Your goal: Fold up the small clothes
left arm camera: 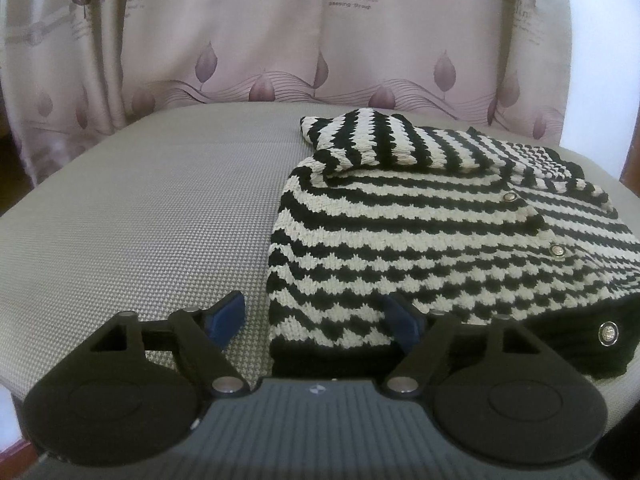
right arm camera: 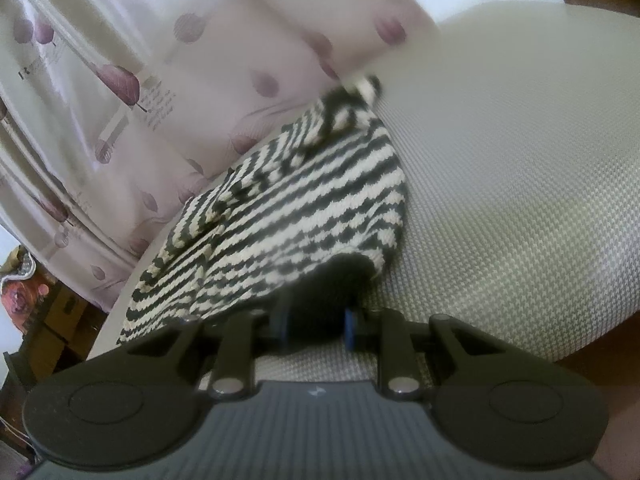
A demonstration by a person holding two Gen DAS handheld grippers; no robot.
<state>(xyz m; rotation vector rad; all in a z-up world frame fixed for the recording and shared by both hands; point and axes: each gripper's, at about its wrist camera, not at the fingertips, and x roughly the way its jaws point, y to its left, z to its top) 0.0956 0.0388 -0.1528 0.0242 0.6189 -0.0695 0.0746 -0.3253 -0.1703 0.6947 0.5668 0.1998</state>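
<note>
The right gripper (right arm camera: 316, 326) is clenched on the black hem of the striped knit cardigan (right arm camera: 288, 216); the left gripper (left arm camera: 316, 320) stands released, its jaws straddling the near hem corner without pressing. The garment lies ahead on the grey woven table (left arm camera: 140, 208) (sleeve folded across), long axis running away toward the curtain (left arm camera: 240, 40)

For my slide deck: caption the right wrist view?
Right tool pinching black hem of black-and-cream striped knitted cardigan on grey woven cushion.
</note>
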